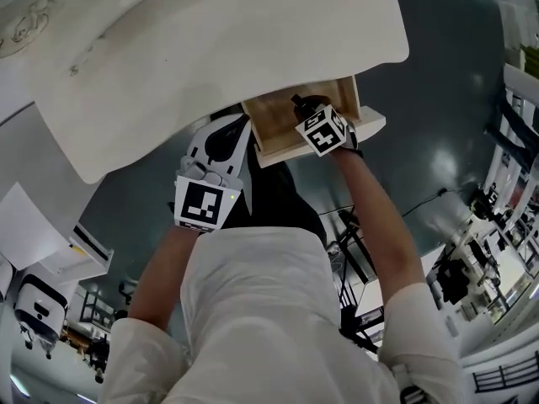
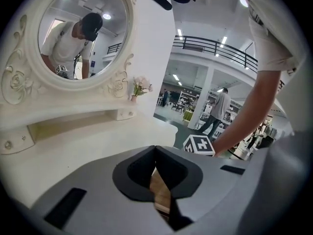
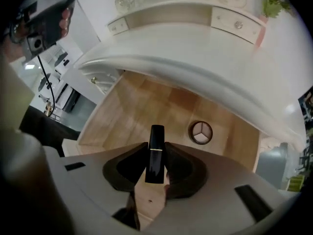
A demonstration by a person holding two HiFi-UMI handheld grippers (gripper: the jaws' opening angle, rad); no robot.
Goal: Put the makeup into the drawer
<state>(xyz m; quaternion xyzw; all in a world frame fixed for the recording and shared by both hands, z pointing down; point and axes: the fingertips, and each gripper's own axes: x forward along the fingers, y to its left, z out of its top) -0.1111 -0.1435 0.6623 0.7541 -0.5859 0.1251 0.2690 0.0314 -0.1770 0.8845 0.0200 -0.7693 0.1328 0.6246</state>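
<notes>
Drawer point(image 3: 142, 111): pale wood, pulled out from under the front edge of the white desk point(image 1: 210, 49). The desk top overhung its back part. One thing lay in it, a round compact point(image 3: 201, 132) with a three-part face, flat on the floor close under the overhang and toward the right wall as the right gripper view showed it. We saw bare wood over the rest of the floor, with wide room on the left side and toward the front.

Right gripper point(image 3: 156, 150): pointed steeply down over the drawer, jaws part-way in and pressed on a black lipstick point(image 3: 156, 135). This was the task's makeup. The tube had a thin gold band, and its upper end stood out past the jaw tips. It hung above the drawer floor, left of the compact and apart from it, clear of both side walls.

Left gripper point(image 2: 155, 153): jaws together with nothing between them, only a sliver of wood showing through the gap lower down. In the head view it sat at the drawer's left side, below the desk's edge.

Oval mirror point(image 2: 73, 33) stood at the back of the desk.
</notes>
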